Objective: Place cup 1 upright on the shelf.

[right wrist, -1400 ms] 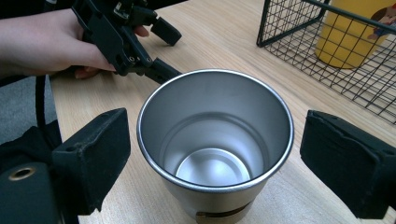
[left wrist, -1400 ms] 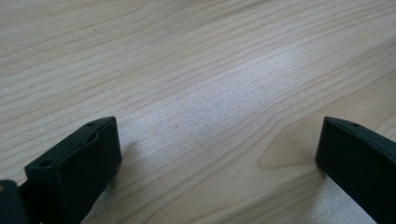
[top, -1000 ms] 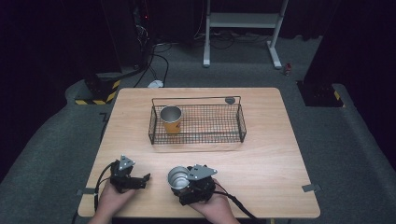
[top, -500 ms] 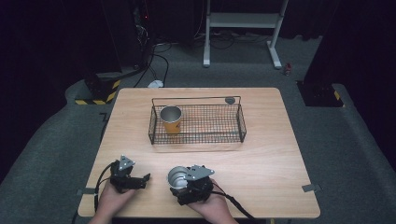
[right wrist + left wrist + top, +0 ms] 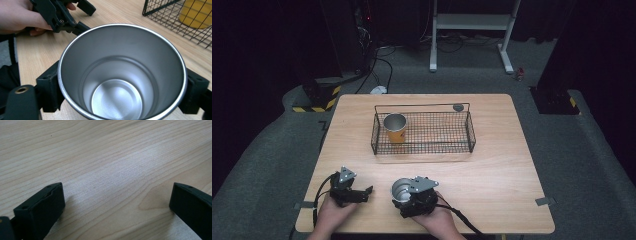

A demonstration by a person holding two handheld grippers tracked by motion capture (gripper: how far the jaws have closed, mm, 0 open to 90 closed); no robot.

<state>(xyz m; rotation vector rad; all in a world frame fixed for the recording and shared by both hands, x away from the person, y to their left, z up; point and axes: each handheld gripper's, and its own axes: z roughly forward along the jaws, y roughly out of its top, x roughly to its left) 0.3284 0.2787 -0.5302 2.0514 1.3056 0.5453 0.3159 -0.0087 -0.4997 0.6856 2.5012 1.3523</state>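
Right tongs [image 5: 401, 192] clamp the steel cup [image 5: 402, 190] upright at the table's [image 5: 492, 165] near edge — left tongs [image 5: 368, 192] gape wide, empty, just left.

Pale wooden table [image 5: 492, 185] bearing a wire basket [image 5: 424, 131] (black mesh).

Overhead light floods the wooden table [image 5: 492, 165] while the surrounding room sinks into black. Soft sheen inside the steel cup [image 5: 120, 80]; the near black jaws blur, casting faint shadows.
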